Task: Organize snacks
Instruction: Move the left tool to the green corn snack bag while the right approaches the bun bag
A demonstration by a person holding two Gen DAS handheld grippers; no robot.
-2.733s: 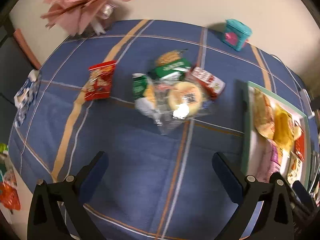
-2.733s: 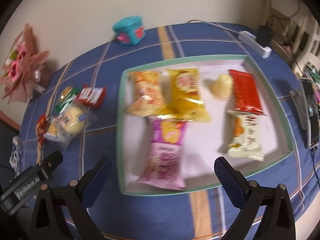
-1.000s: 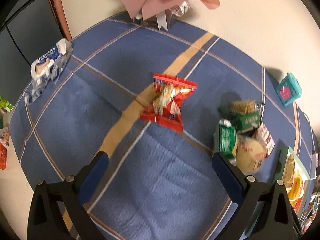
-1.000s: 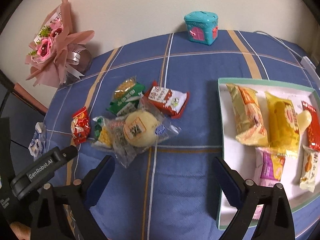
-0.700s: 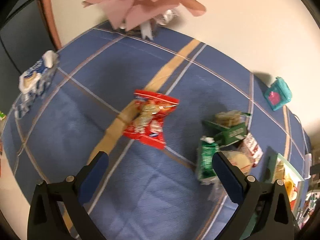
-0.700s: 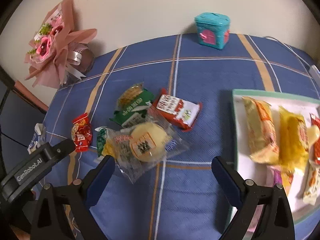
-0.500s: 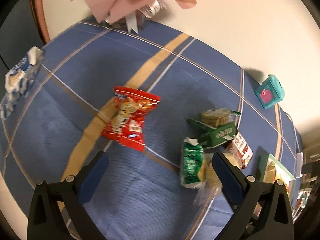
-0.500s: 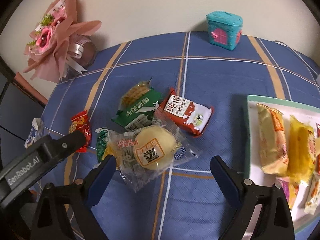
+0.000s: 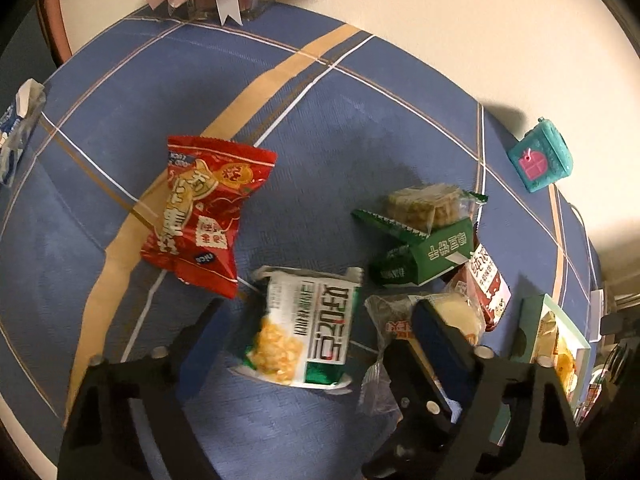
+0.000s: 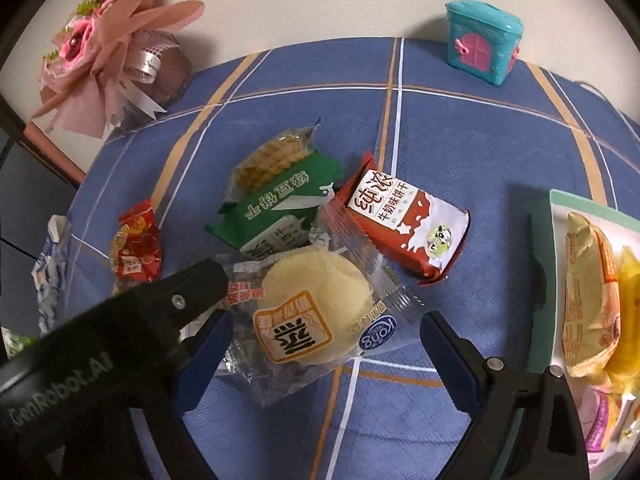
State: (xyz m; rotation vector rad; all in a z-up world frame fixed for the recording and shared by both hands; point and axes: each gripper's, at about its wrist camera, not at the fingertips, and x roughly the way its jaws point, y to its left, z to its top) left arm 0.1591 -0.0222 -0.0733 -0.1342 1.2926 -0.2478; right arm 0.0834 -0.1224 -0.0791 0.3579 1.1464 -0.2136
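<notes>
Loose snacks lie on the blue checked tablecloth. In the left wrist view a green-and-white corn snack packet [image 9: 308, 332] lies flat between the fingers of my left gripper [image 9: 320, 328]. Its jaws are closing, and both pads stand clear of the packet. In the right wrist view a yellow bun in a clear wrapper [image 10: 316, 304] lies between the fingers of my right gripper [image 10: 326, 344], which is open and apart from it. The left gripper's black body [image 10: 120, 328] crosses the lower left there, over the bun wrapper's edge. A red packet [image 9: 204, 216] lies to the left.
A green biscuit packet [image 10: 280, 200] and a red-and-white biscuit packet [image 10: 404, 224] lie just behind the bun. A mint-rimmed tray [image 10: 554, 216] holding several snacks is at the right. A teal house box [image 10: 482, 36] and a pink bouquet [image 10: 104, 48] stand by the wall.
Both grippers have come down closer to the cloth. The left one shifted from the red packet to over the corn packet and its jaws narrowed. The right one swung from the tray to the bun.
</notes>
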